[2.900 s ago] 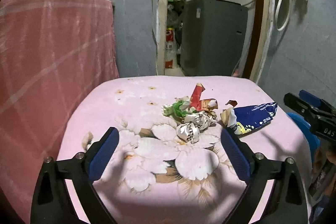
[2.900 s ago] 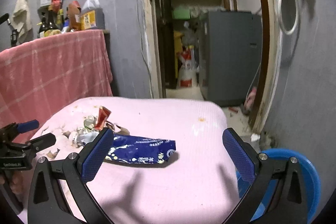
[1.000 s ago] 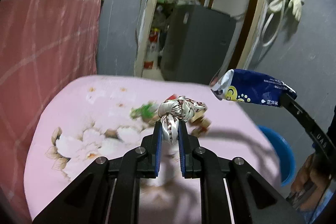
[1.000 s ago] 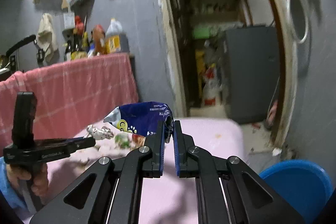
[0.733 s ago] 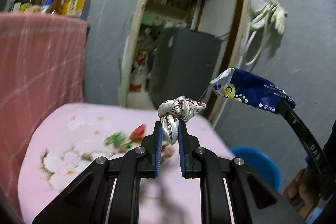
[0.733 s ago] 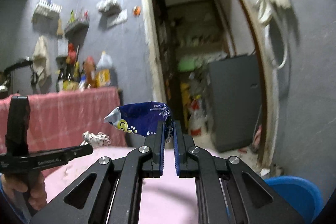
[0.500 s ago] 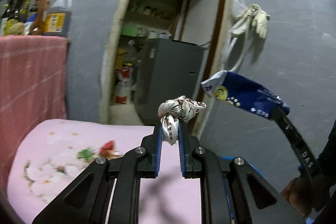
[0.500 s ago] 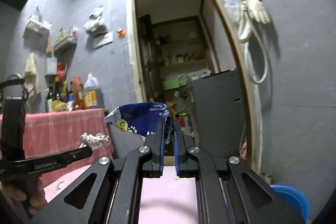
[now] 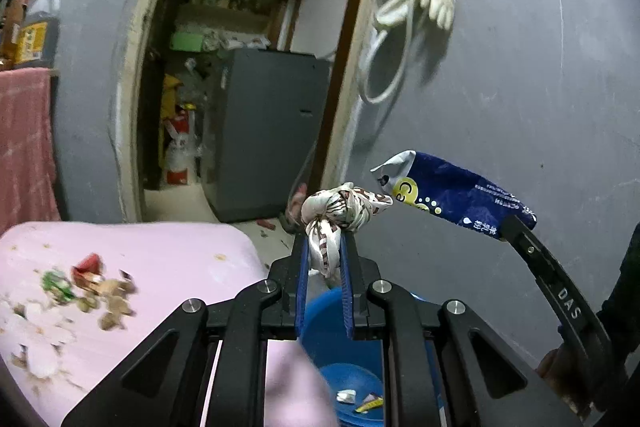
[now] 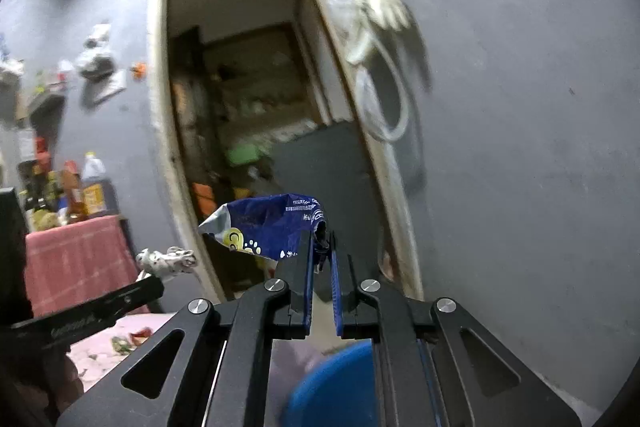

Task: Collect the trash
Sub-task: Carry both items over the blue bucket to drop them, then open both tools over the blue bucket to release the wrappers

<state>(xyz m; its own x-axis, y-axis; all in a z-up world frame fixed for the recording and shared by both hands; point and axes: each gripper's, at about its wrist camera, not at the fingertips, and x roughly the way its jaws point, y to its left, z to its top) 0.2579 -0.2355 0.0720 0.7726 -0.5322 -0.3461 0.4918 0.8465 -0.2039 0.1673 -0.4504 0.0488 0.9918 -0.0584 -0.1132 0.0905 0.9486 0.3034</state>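
My left gripper [image 9: 323, 247] is shut on a crumpled white-and-brown wrapper [image 9: 340, 211], held in the air above a blue bin [image 9: 340, 351] on the floor. My right gripper [image 10: 320, 247] is shut on the end of a blue snack bag [image 10: 272, 227]; that blue snack bag [image 9: 452, 195] hangs to the right in the left wrist view. The blue bin [image 10: 332, 387] shows below the right gripper's fingers. A few scraps lie in the bin. More trash [image 9: 88, 287] lies on the pink flowered cushion [image 9: 168, 259] at the lower left.
A grey wall stands ahead with a white glove and hose [image 9: 416, 3] hanging on it. An open doorway shows a grey fridge [image 9: 264, 131] and clutter. A pink checked cloth [image 10: 76, 259] with bottles [image 10: 84, 195] on top lies at the left. A hand [image 9: 560, 367] holds the right gripper.
Both grippers have swung right and away from the cushion, each carrying its piece of trash. The blue bin has come into view beneath them.
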